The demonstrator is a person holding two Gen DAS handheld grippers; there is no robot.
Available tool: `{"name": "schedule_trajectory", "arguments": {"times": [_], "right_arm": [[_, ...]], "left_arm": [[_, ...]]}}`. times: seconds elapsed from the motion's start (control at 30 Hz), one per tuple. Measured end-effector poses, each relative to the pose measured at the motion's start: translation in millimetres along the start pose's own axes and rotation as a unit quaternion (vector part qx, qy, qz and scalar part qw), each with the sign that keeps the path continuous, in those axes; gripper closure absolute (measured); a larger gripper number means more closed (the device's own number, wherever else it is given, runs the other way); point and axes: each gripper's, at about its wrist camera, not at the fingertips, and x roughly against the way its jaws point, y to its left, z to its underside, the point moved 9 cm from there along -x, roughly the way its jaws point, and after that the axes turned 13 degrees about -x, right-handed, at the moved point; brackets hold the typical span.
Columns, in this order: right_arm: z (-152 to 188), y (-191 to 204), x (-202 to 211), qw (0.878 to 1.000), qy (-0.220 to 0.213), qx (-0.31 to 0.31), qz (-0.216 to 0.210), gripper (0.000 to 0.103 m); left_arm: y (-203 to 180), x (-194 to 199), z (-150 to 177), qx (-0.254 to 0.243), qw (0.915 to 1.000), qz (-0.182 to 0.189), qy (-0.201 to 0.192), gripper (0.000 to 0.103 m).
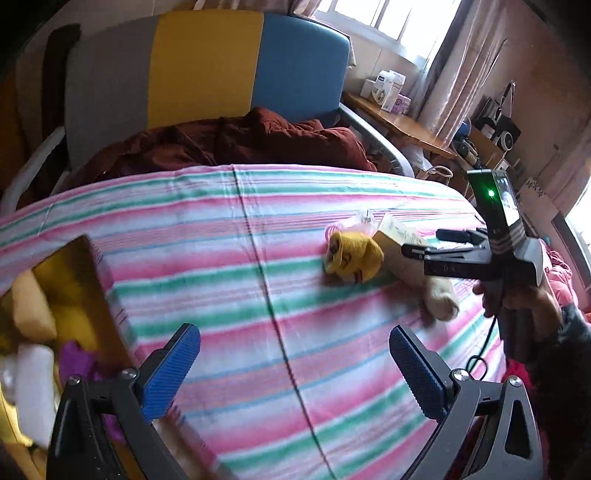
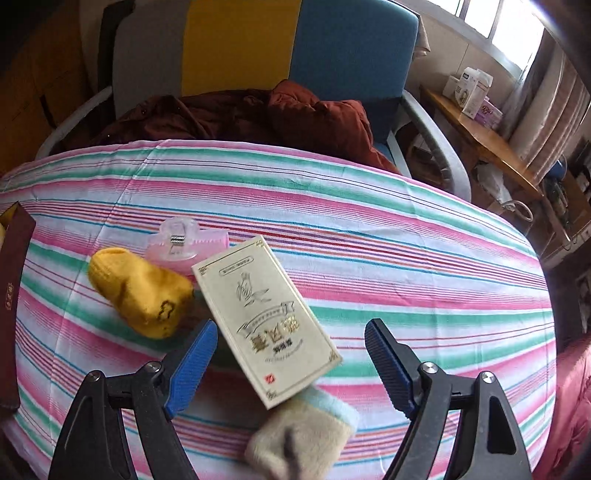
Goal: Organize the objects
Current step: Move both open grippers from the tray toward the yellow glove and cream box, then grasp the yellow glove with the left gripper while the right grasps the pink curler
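box (image 1: 88, 295) contents blurred | beige sock (image 2: 299, 435) blurred, partly under card (image 2: 264, 317)

Daylight enters from the window (image 1: 384, 18) at far right, overexposed to white. Fisheye distortion bends all edges; corners are vignetted black. The near-left box (image 1: 55, 317) shows motion blur.

Sheet (image 2: 369, 258) pink, green, white stripes; sock (image 2: 144, 291) yellow; box (image 2: 266, 317) cream, gold print; clip (image 2: 184, 240) pink.
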Motion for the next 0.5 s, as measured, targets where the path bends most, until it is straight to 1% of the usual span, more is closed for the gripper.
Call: {"name": "schedule_trajectory", "arguments": {"times": [0.1, 0.17, 0.2, 0.33, 0.43, 0.5], "right_arm": [[0.7, 1.6, -4.9, 1.000, -0.005, -0.013, -0.021, 0.020], [1.1, 3.2, -7.7, 0.999, -0.006, -0.024, -0.041, 0.023], [1.7, 4.5, -9.4, 0.999, -0.005, -0.025, -0.047, 0.030], [2.4, 12.2, -5.4, 0.998, -0.011, -0.006, -0.057, 0.040], [1.5, 14.3, -5.0, 0.998, -0.015, -0.003, -0.064, 0.043], [2.3, 16.6, -5.4, 0.998, -0.014, 0.001, -0.067, 0.044]], "left_arm": [[-2.8, -14.2, -13.6, -0.004, 1.0000, -0.003, 0.001, 0.000], [-5.5, -24.3, -21.8, -0.006, 1.0000, -0.002, 0.003, 0.000], [-7.5, -30.8, -26.1, -0.007, 1.0000, -0.003, 0.005, 0.000], [-15.1, -52.3, -39.4, -0.015, 0.9997, -0.015, 0.007, 0.000], [-20.1, -68.8, -48.8, -0.023, 0.9993, -0.030, 0.006, 0.000], [-24.2, -81.3, -53.3, -0.025, 0.9992, -0.026, 0.016, 0.000]]}}
